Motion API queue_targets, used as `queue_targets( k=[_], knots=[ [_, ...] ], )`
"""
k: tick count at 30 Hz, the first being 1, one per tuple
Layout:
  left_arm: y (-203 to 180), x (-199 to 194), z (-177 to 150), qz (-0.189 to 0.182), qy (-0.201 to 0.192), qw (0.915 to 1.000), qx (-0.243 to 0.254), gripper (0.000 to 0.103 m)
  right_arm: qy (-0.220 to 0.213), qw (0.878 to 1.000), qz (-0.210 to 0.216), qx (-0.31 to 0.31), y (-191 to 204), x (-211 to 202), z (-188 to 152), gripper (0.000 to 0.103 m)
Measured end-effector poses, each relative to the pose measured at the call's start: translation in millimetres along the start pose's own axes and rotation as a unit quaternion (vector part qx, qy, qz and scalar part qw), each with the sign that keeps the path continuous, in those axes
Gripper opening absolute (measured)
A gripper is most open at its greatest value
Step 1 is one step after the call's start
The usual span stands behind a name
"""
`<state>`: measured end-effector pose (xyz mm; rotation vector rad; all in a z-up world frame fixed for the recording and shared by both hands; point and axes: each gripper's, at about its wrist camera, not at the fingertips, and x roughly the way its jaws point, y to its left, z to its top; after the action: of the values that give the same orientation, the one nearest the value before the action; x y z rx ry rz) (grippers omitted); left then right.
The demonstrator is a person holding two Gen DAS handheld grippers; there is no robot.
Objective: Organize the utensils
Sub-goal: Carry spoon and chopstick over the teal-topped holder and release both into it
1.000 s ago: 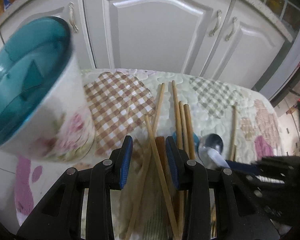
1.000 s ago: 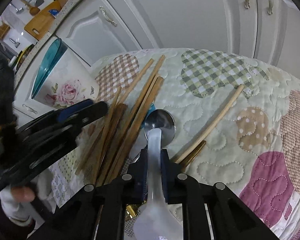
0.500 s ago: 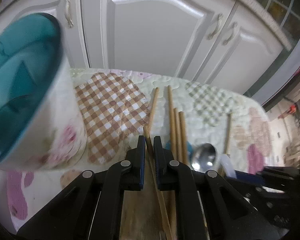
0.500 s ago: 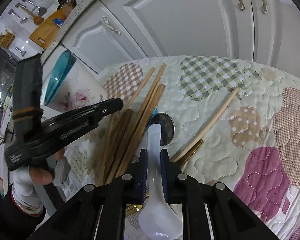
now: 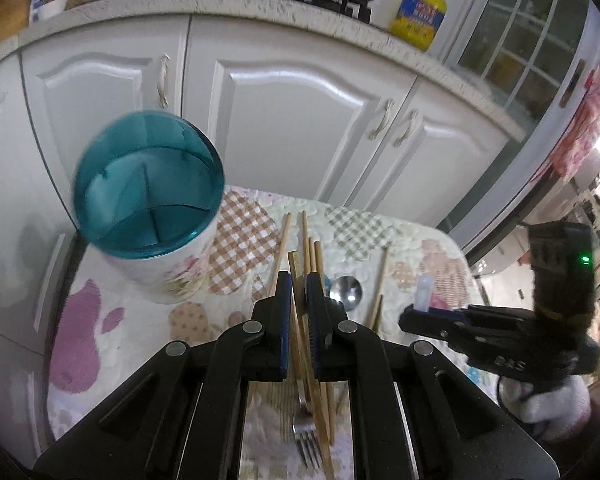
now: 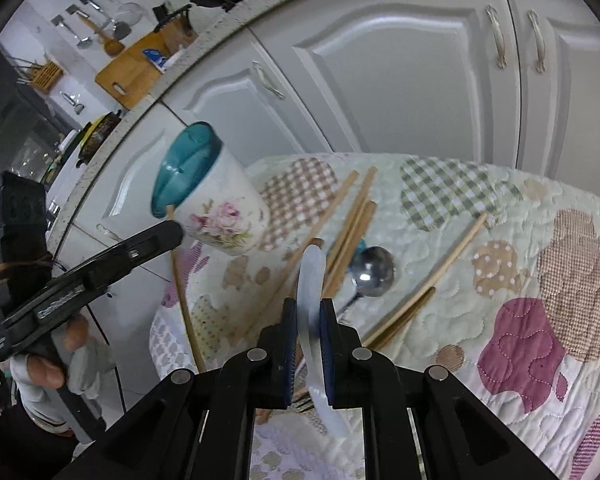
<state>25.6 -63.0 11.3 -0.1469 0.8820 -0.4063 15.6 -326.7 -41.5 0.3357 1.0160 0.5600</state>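
Left wrist view: the left gripper (image 5: 298, 294) is clenched on one wooden chopstick (image 5: 294, 276), which sticks out ahead of its fingertips. Below the jaws lie one fork (image 5: 305, 432) and a bundle of about four more chopsticks (image 5: 313, 254), ahead on the quilted cloth (image 5: 420, 256). One metal spoon (image 5: 345, 292) sits just right of the tips, and one stray chopstick (image 5: 381, 280) beyond it. One cup with a teal rim (image 5: 148, 184) stands ahead to the left. The right gripper (image 5: 420, 314) shows at far right. Right wrist view: the right gripper (image 6: 309, 334) grips one white plastic spoon (image 6: 310, 280) raised above the cloth (image 6: 520, 240). The metal spoon (image 6: 370, 272) lies just ahead to the right, the cup (image 6: 212, 200) ahead left, and the left gripper (image 6: 168, 234) at far left holds its chopstick (image 6: 184, 300).
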Motion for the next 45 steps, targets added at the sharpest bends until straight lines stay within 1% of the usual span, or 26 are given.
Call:
queue_targets(
  k=[3, 8, 12, 14, 17, 23, 24, 27, 30, 34, 36, 39, 41, 45],
  knots=[
    [3, -24, 0, -0.003, -0.017, 0.9998, -0.002, 0.005, -0.006, 1.0, 0.003, -0.012, 14, -1, 7, 0.007],
    [9, -59, 2, 0.001, -0.048, 0.9988, -0.005, 0.004, -0.021, 0.999, 0.007, -0.04, 41, -3, 20, 0.007],
    [15, -85, 9, -0.004, -0.072, 0.9973, -0.014, 0.004, -0.028, 0.998, 0.01, -0.053, 55, -3, 31, 0.007],
    [22, -104, 20, -0.005, -0.097, 0.9951, -0.022, 0.004, -0.037, 0.997, 0.018, -0.058, 63, -7, 38, 0.007],
    [28, -128, 38, 0.005, -0.133, 0.9908, -0.022, 0.004, -0.054, 0.996, 0.031, -0.069, 77, -17, 56, 0.007],
    [43, -156, 81, 0.033, -0.197, 0.9795, -0.028, 0.004, -0.085, 0.991, 0.047, -0.098, 110, -24, 101, 0.007],
    [45, -157, 86, 0.039, -0.203, 0.978, -0.028, 0.004, -0.087, 0.99, 0.049, -0.102, 115, -23, 106, 0.007],
    [53, -157, 106, 0.076, -0.223, 0.9715, -0.024, 0.004, -0.094, 0.987, 0.045, -0.122, 133, -12, 129, 0.007],
    [67, -143, 122, 0.102, -0.229, 0.9675, -0.032, 0.004, -0.095, 0.985, 0.042, -0.138, 146, 4, 146, 0.007],
    [83, -125, 133, 0.139, -0.239, 0.9601, -0.041, 0.004, -0.084, 0.984, 0.025, -0.152, 151, 38, 164, 0.007],
    [89, -114, 135, 0.143, -0.236, 0.9603, -0.043, 0.004, -0.073, 0.985, 0.018, -0.157, 151, 55, 168, 0.007],
    [92, -94, 133, 0.159, -0.223, 0.9612, -0.031, 0.004, -0.055, 0.985, 0.007, -0.166, 147, 78, 168, 0.007],
    [97, -77, 128, 0.161, -0.206, 0.9648, -0.03, 0.004, -0.039, 0.986, 0.009, -0.159, 140, 93, 167, 0.007],
    [109, -54, 117, 0.161, -0.175, 0.9701, -0.047, 0.004, -0.013, 0.99, 0.014, -0.139, 125, 116, 164, 0.007]
  ],
)
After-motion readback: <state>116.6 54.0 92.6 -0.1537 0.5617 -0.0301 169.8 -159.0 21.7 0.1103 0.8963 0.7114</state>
